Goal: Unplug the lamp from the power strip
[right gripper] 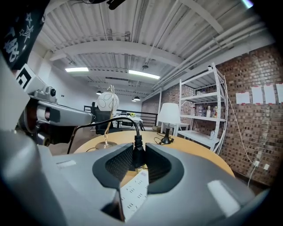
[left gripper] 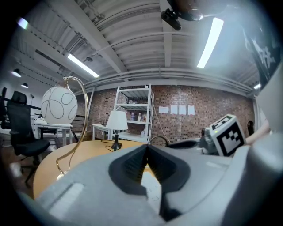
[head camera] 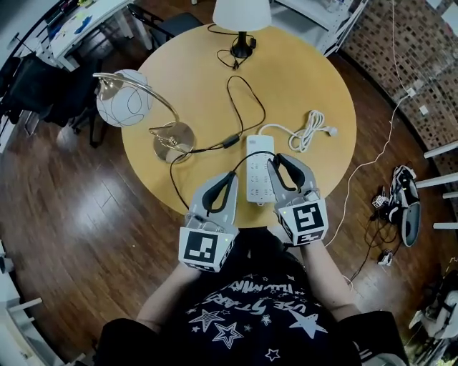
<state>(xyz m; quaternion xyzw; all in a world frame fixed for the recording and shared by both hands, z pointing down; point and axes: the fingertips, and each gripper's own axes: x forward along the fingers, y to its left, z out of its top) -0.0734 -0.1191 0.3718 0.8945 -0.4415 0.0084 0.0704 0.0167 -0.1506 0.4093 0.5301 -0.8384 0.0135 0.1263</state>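
A white power strip (head camera: 258,171) lies on the round wooden table (head camera: 315,86), near its front edge. The globe lamp (head camera: 124,107) stands at the table's left, and its black cord (head camera: 230,141) runs toward the strip. My right gripper (head camera: 276,163) (right gripper: 138,153) is shut on the lamp's black plug (right gripper: 138,152), upright right above the strip (right gripper: 134,194). Whether its prongs sit in a socket is hidden. My left gripper (head camera: 230,179) (left gripper: 147,149) hovers at the strip's left edge, jaws shut with nothing between them.
A second lamp with a white shade (head camera: 242,14) stands at the table's far edge. The strip's own white cord (head camera: 309,129) lies coiled to its right. Chairs and a desk (head camera: 79,28) stand at the left; cables and gear (head camera: 401,204) lie on the floor at the right.
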